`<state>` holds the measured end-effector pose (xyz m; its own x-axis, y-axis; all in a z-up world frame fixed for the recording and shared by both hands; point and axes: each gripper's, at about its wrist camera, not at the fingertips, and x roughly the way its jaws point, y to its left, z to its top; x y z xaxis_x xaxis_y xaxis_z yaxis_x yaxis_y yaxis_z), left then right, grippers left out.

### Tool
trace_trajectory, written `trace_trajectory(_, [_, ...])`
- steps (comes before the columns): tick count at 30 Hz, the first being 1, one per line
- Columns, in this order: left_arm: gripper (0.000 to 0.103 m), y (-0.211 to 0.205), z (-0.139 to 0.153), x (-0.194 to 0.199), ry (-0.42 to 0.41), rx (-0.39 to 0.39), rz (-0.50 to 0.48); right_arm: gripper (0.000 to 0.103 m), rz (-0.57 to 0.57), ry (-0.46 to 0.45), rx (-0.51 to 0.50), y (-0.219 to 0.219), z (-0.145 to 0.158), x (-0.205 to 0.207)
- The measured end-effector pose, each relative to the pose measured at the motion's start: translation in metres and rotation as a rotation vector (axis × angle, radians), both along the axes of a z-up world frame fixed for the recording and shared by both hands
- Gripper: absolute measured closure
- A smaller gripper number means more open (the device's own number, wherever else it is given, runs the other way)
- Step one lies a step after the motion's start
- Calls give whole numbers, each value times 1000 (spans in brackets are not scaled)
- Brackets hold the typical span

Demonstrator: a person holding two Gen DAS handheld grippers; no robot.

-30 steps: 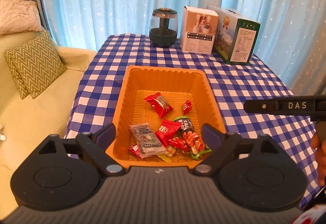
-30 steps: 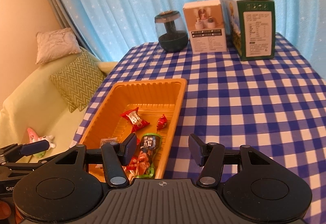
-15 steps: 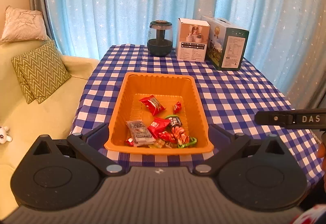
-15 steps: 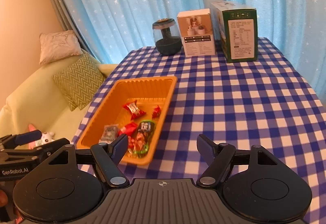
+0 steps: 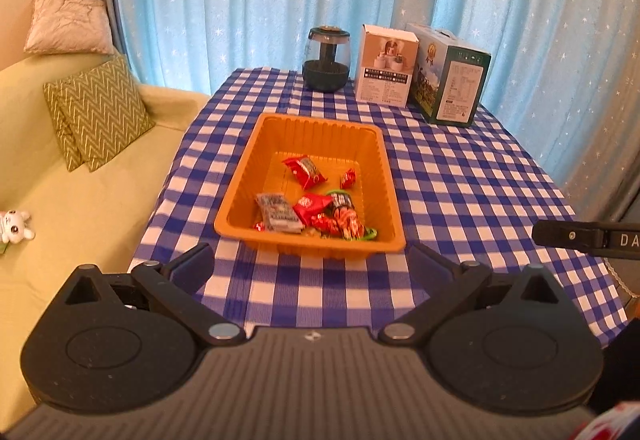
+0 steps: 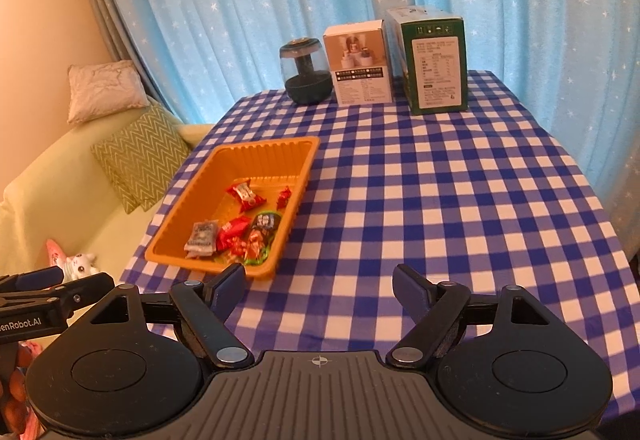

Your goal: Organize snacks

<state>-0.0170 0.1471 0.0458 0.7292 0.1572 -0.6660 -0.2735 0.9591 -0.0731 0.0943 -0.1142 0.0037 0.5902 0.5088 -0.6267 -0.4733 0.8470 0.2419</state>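
An orange tray stands on the blue checked tablecloth; it also shows in the right wrist view. Inside lie several wrapped snacks: a red packet, a small red sweet, a grey packet and a green-edged packet. My left gripper is open and empty, held back from the tray's near edge. My right gripper is open and empty, above the cloth to the right of the tray.
At the table's far edge stand a dark glass jar, a white box and a green box. A yellow sofa with cushions lies left of the table. Blue curtains hang behind.
Both grippers have pulled back and up from the tray, which now looks smaller and farther. Both stay open and empty.
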Motion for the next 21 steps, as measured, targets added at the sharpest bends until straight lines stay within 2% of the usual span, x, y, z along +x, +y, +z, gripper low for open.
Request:
trace_trajectory(10, [0, -18, 2, -30, 24, 25, 30, 23, 23, -17, -75, -2, -4, -43])
trace_trajectory(21, [0, -30, 2, -47, 36, 23, 52, 22, 21, -43, -72, -9, 1, -65])
